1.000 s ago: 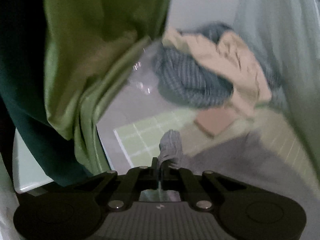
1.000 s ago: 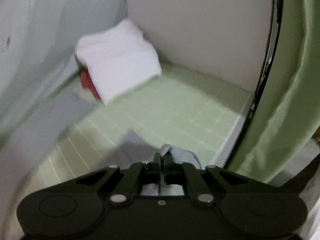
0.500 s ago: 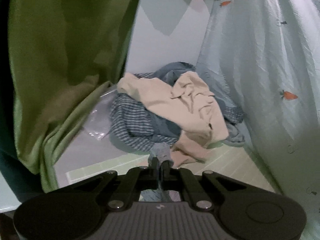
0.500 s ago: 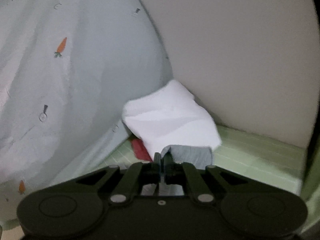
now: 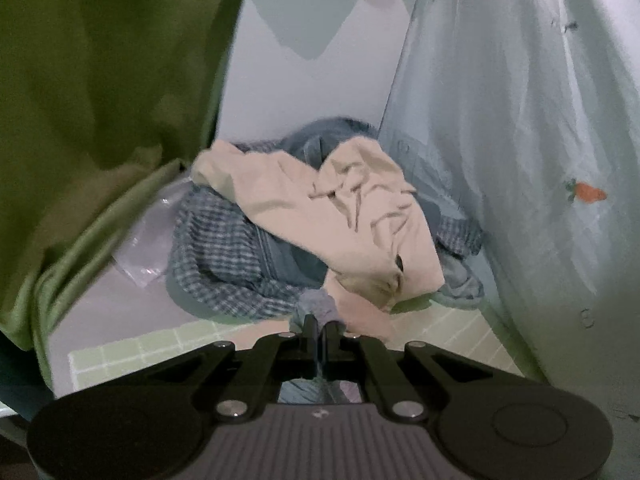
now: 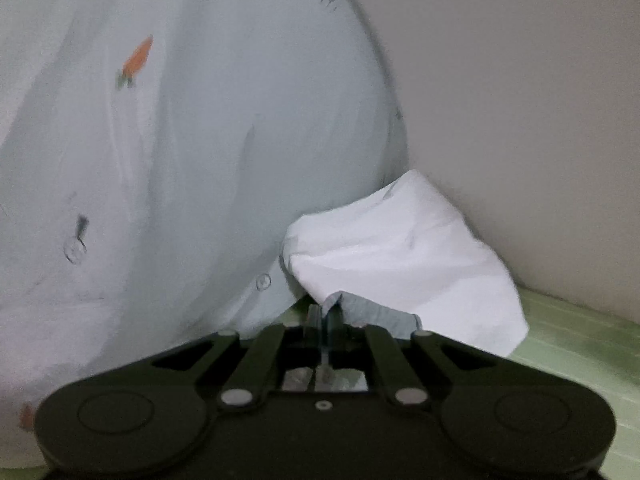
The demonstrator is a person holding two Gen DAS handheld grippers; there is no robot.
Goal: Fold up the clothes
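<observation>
My left gripper (image 5: 320, 322) is shut on a bunched edge of a grey garment (image 5: 316, 304) that pokes out past its fingertips. My right gripper (image 6: 326, 312) is shut on another edge of the grey garment (image 6: 376, 314), which folds over to the right of the tips. The rest of the garment hangs below both grippers, out of sight. Beyond the left gripper lies a pile of unfolded clothes: a beige piece (image 5: 336, 216) on top of a blue checked shirt (image 5: 224, 264).
A pale carrot-print sheet (image 5: 520, 160) hangs at the right of the left wrist view and fills the left of the right wrist view (image 6: 180, 160). A folded white cloth (image 6: 404, 256) lies on the green checked mat (image 6: 568, 344). A green curtain (image 5: 100, 100) hangs left.
Both grippers have tilted up from the mat, still holding the grey garment. The clothes pile and the folded white cloth have dropped lower in the views; the sheet now fills more of them.
</observation>
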